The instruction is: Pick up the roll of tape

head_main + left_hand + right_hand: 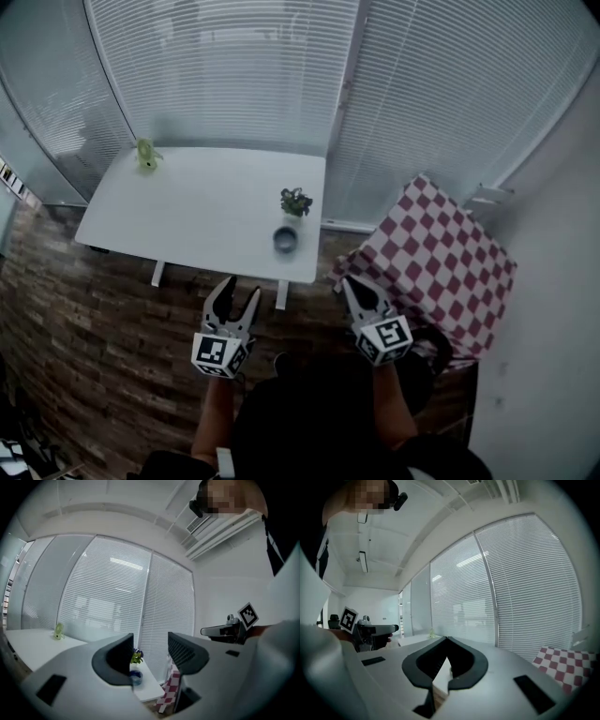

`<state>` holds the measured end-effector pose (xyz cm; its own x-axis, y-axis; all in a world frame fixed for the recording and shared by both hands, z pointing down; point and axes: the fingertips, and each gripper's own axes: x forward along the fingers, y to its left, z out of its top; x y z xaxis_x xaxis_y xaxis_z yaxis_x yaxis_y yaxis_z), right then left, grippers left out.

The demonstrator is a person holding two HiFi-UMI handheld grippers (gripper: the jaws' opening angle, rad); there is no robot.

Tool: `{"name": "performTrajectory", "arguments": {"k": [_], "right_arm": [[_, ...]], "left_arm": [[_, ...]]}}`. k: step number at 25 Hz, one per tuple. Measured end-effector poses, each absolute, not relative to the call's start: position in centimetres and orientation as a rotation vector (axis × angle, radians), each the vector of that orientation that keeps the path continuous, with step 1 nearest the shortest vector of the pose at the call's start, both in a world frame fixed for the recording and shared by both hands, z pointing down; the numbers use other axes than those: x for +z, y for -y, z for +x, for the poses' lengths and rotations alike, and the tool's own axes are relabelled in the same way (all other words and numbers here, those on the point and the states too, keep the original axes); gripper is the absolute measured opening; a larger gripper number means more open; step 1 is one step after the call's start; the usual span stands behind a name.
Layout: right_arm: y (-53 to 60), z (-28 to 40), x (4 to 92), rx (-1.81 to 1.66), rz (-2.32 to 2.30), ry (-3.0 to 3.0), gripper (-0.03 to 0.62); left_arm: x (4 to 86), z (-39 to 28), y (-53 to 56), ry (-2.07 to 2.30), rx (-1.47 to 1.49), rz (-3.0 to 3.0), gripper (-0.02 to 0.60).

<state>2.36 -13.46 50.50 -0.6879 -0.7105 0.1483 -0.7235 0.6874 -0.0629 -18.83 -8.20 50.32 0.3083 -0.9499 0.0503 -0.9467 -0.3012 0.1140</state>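
Barely begun, judging by the layout: no grasp made, no contact with anything. Left tool (239, 289) held open, jaws well apart and empty, only distant things framed in the gap. Right tool (352, 284) closed, tips meeting, nothing pinched between them. Both carried low and well short of the white table (178, 220), over the brick-patterned floor (112, 300).

Roll of tape (285, 240) lying flat near the table's closest edge, ahead of the left tool and a little to its right, ahead and left of the right tool, well apart from both. Just beyond the roll, a small potted plant (295, 201); far ahead-left of the left tool, a small green figure (146, 154). Off to the right of the right tool, a checkered cloth (441, 253).

Left to do, by this reading: close the distance, bring open jaws around the roll, shut on it, lift. Left tool probably the readier, being open already.
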Motion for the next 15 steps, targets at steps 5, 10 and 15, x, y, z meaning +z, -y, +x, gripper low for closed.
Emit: {"name": "performTrajectory", "arguments": {"k": [5,10,15], "right_arm": [[13.3,1.5,51.3,0.203,1.167,2.776,0.008],[15.5,0.9,51.3,0.204,1.155,2.794,0.008],[18.7,0.2,51.3,0.209,1.127,2.823,0.008]], "left_arm": [[52.0,-18.5,9.3,1.742,-0.012,2.437,0.229],[53.6,-18.9,11.0,1.741,0.062,2.411,0.229],[54.1,-19.6,13.8,1.778,0.093,2.423,0.229]]}}
